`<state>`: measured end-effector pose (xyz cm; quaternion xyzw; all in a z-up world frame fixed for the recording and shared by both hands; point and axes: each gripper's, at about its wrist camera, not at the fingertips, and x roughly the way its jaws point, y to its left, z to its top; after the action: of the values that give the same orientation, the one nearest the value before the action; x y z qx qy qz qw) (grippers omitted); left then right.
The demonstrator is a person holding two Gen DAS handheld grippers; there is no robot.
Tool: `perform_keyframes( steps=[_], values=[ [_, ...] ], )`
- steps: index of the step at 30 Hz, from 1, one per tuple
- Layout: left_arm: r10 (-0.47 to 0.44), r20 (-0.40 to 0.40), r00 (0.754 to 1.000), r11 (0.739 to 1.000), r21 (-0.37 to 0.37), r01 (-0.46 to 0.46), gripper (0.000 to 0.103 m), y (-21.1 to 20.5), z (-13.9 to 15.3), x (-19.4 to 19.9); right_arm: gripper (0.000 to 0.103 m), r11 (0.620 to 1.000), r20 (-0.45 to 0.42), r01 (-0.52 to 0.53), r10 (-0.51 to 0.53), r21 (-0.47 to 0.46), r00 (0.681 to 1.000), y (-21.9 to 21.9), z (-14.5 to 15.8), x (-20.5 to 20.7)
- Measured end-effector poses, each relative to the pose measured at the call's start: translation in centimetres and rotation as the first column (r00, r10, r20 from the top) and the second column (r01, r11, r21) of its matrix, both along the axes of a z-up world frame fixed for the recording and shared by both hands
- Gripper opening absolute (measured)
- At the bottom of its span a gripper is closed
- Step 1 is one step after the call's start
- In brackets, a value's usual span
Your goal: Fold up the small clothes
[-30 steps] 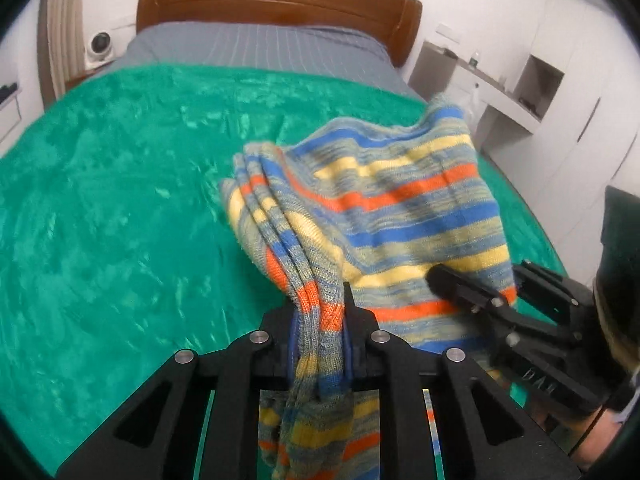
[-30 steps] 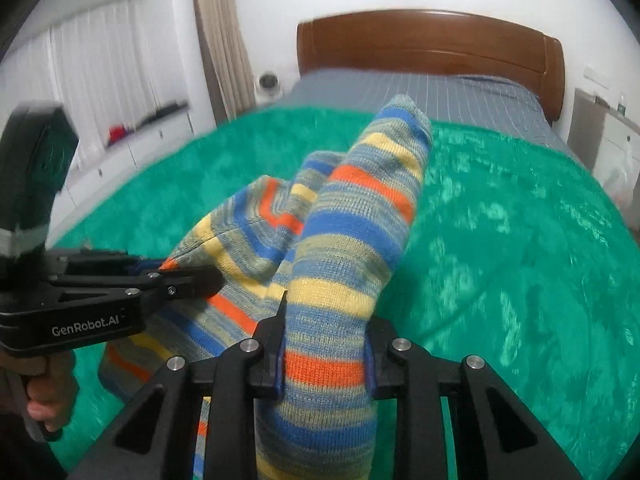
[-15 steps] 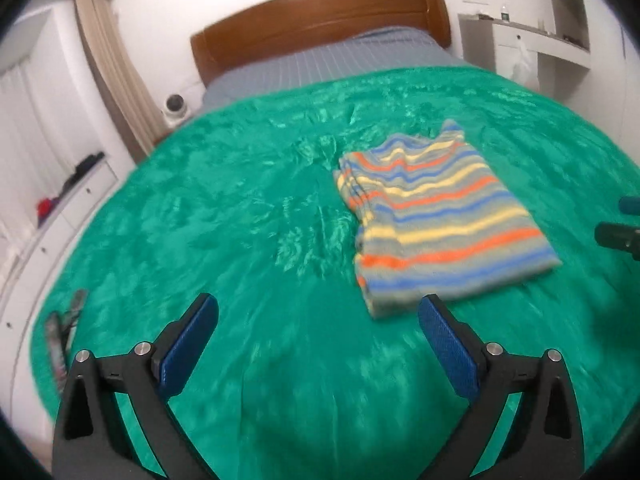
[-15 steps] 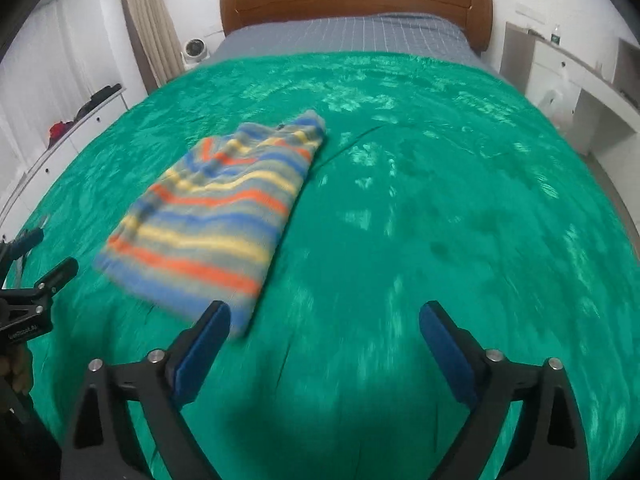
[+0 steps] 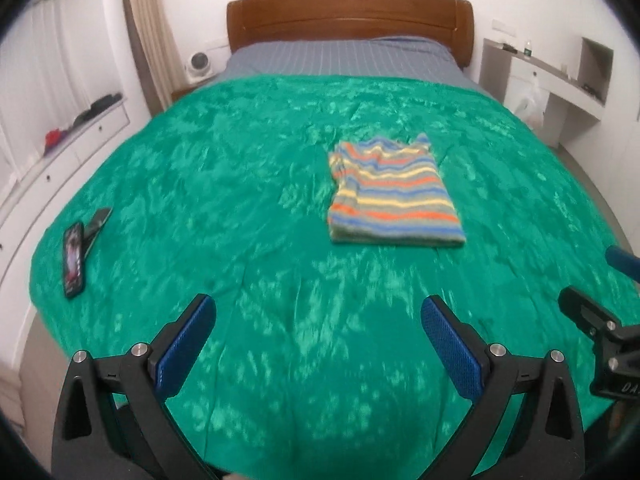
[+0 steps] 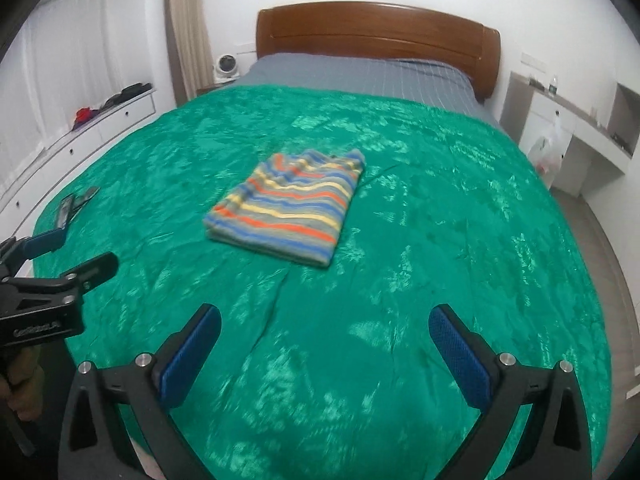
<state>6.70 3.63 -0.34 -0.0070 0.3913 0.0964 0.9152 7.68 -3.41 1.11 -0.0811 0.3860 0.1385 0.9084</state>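
The striped sweater (image 5: pixel 394 194) lies folded into a flat, roughly rectangular packet on the green blanket (image 5: pixel 240 184) that covers the bed. It sits near the middle of the bed, a little toward the right side in the left wrist view, and its stripes are blue, orange, yellow and grey. In the right wrist view the same sweater (image 6: pixel 290 204) lies a little left of centre, with its edges stacked one over another at the near corner.

The left claw (image 5: pixel 318 338) is released: its two blue-padded fingers stand wide apart above the near part of the blanket, and nothing is between them. The right claw (image 6: pixel 324 344) is also released, with the fingers spread wide and holding nothing. Both claws are well apart from the sweater, on the near side of it.

On the left edge of the blanket a phone (image 5: pixel 74 258) lies flat, and just beside it is a second dark, slim object (image 5: pixel 96 226) that I cannot identify. Behind the blanket a grey striped sheet (image 5: pixel 344 58) is visible, and then the wooden headboard (image 5: pixel 348 14). A small white fan (image 5: pixel 198 64) stands to the left of the headboard.
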Motion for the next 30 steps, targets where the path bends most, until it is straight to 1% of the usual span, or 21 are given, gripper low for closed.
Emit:
perform_keyframes(
  steps=[3,8,14,20,30],
  values=[
    [-0.012,-0.001,1.000,1.000,0.003,0.012,0.103,-0.3,0.4,-1.6,0.102,1.000,0.002,0.007,-0.007,-0.007,1.000,0.2,0.6,-1.5],
    [-0.018,0.026,1.000,0.998,0.059,0.016,0.103,-0.9,1.3,-4.3,0.102,1.000,-0.010,-0.007,0.007,0.005,1.000,0.5,1.2,-3.5],
    [-0.009,0.048,0.999,0.999,0.043,0.007,0.103,-0.9,2.2,-6.1,0.102,1.000,0.000,-0.004,0.004,-0.006,1.000,0.9,2.5,-5.7],
    [0.000,0.068,0.998,1.000,0.029,-0.002,0.103,-1.0,3.3,-7.0,0.102,1.000,0.036,-0.011,0.011,-0.003,0.999,1.2,4.2,-7.0],
    [0.005,0.087,0.996,0.998,0.062,-0.010,0.103,-1.6,4.5,-7.9,0.102,0.999,0.047,-0.039,0.039,-0.001,0.998,1.9,5.7,-8.1]
  ],
)
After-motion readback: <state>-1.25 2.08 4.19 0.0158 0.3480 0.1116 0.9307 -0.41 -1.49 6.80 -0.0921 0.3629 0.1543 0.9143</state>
